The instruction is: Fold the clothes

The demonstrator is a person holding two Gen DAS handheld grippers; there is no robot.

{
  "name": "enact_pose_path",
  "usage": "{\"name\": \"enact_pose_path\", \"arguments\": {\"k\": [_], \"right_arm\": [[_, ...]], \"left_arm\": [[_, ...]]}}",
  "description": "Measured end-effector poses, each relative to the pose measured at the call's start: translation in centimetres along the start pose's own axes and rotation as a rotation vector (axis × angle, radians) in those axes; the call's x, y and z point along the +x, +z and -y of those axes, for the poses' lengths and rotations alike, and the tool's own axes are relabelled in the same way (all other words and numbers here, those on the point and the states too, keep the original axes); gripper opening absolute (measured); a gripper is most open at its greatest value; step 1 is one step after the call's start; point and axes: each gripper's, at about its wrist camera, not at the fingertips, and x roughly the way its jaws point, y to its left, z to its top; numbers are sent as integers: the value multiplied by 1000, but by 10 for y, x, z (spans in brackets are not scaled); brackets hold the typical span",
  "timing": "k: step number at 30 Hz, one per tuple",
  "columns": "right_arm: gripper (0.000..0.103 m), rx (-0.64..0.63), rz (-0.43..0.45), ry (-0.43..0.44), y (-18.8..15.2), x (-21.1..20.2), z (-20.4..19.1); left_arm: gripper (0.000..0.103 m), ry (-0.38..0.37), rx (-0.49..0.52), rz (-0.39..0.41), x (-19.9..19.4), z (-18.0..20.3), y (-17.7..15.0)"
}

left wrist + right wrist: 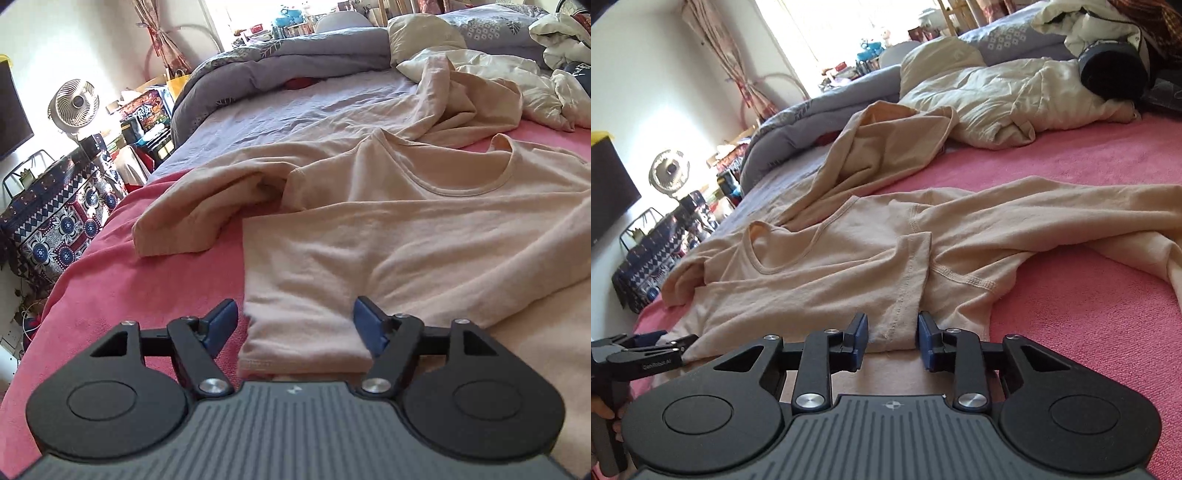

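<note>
A beige long-sleeved shirt (406, 240) lies spread on the pink blanket (129, 277), with its neckline (461, 184) pointing away and one sleeve (192, 214) bunched to the left. My left gripper (295, 321) stands open astride a folded hem edge of it, and the cloth lies loose between the blue pads. In the right wrist view the same shirt (831, 280) fills the middle. My right gripper (892, 332) is shut on a narrow fold of its near edge. The left gripper (679, 347) shows at the lower left, at the shirt's other corner.
A second beige garment (886, 147) lies crumpled beyond the shirt, with a cream duvet (1015, 96) and a grey quilt (277, 62) behind it. Left of the bed stand a fan (75, 103), a patterned covered stand (62, 214) and a dark screen (11, 110).
</note>
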Motion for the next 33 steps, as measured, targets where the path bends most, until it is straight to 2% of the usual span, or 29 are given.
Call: {"name": "enact_pose_path", "arguments": {"k": [1, 6, 9, 12, 14, 16, 21, 26, 28, 30, 32, 33], "right_arm": [[12, 0, -1, 5, 1, -3, -1], [11, -41, 32, -23, 2, -23, -6], [10, -100, -7, -77, -5, -18, -8], [9, -107, -23, -83, -8, -15, -4], [14, -140, -28, -97, -5, -17, -6], [29, -156, -28, -108, -4, -24, -6], [35, -209, 32, -213, 3, -41, -9], [39, -276, 51, -93, 17, -20, -40], [45, -286, 29, -44, 18, 0, -48], [52, -268, -4, -53, 16, 23, -44], [51, -226, -7, -71, 11, 36, -31], [47, -211, 0, -68, 11, 34, -29]], "left_arm": [[71, 5, 0, 0, 0, 1, 1], [71, -3, -15, 9, 2, 0, 0], [72, -12, -30, 11, 3, -3, -1], [73, -25, -48, 16, 3, -6, -3], [73, -36, -66, 20, 4, -9, -4], [76, -47, -95, 27, 6, -12, -7], [81, -101, -194, 25, 11, -26, -12], [81, -94, -195, 34, 12, -23, -12], [81, -94, -199, 34, 13, -23, -12], [81, -99, -205, 34, 13, -23, -12], [82, -102, -210, 35, 13, -24, -12], [82, -103, -213, 36, 14, -24, -12]]}}
